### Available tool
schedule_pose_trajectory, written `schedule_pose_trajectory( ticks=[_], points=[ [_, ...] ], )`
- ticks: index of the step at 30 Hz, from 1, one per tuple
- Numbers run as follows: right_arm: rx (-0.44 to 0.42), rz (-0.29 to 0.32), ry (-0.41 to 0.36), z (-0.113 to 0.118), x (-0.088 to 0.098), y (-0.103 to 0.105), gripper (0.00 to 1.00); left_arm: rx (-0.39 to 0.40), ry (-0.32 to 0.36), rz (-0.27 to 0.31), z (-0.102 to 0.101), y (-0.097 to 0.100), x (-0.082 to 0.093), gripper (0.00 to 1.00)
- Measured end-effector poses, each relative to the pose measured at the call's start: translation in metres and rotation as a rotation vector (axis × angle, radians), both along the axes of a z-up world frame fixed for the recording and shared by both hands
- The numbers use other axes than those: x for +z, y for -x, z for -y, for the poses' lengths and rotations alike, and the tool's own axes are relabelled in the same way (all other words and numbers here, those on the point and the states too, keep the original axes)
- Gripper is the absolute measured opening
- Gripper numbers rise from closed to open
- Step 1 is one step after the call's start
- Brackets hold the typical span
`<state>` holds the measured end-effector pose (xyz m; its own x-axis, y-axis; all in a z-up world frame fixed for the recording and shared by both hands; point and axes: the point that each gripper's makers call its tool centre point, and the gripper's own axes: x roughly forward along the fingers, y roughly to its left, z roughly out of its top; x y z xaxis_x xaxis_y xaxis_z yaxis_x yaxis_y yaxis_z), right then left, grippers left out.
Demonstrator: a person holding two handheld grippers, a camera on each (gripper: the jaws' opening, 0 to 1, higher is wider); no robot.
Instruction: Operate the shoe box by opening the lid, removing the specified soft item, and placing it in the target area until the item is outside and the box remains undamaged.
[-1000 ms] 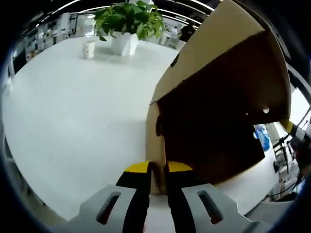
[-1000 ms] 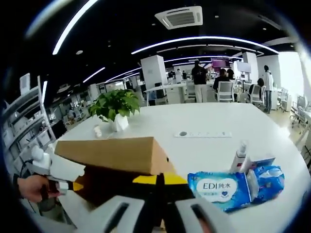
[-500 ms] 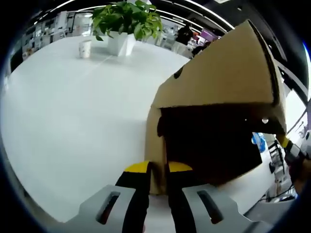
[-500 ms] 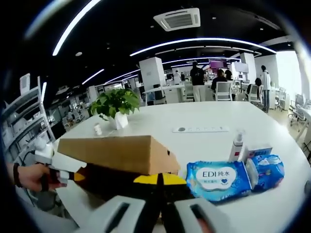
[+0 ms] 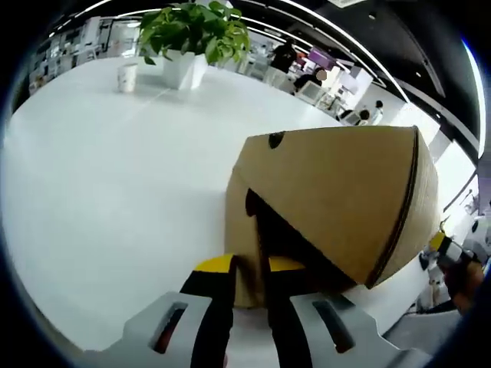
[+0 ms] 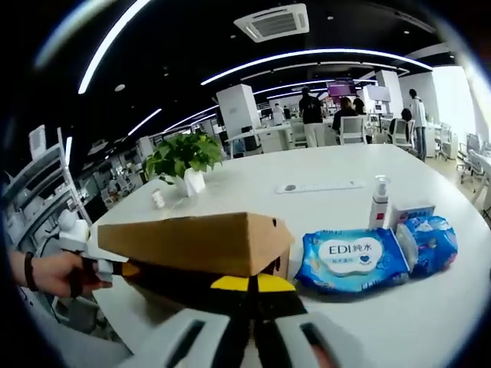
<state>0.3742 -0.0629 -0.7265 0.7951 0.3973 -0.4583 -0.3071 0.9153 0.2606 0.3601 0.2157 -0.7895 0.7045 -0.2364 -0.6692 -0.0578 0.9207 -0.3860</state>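
The left gripper [image 5: 249,268] pinches the end wall of the cardboard shoe box [image 5: 307,199], jaws narrow with the wall between them. The right gripper [image 6: 251,285] has its jaws closed tight on the front rim of the box lid [image 6: 192,241], which hangs part-raised over the dark opening. The box sits at the near edge of the white table [image 6: 337,207]. Just beside it lies a blue wipes pack [image 6: 349,259], then a spray bottle [image 6: 378,203]. A potted plant [image 5: 192,38] stands toward the far edge.
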Motion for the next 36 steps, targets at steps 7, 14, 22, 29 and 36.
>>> schedule_pose_trajectory(
  ticks=[7, 14, 22, 29, 36],
  points=[
    [-0.003, -0.034, -0.012, 0.003, -0.01, 0.005, 0.0, -0.007, -0.008, -0.004, 0.002, 0.004, 0.0, 0.13],
    [-0.003, -0.051, -0.058, 0.001, -0.013, 0.01, 0.0, 0.0, -0.002, -0.012, 0.001, 0.008, 0.0, 0.13],
    [0.006, -0.056, -0.074, -0.003, -0.014, 0.013, 0.0, -0.045, -0.023, -0.006, 0.002, 0.01, 0.002, 0.14],
    [0.009, -0.061, -0.095, -0.006, -0.014, 0.015, 0.0, -0.086, -0.03, -0.012, 0.002, 0.015, 0.003, 0.15],
    [0.006, -0.068, -0.108, -0.007, -0.015, 0.015, 0.0, -0.152, -0.089, -0.011, 0.003, 0.017, 0.008, 0.15]
  ],
)
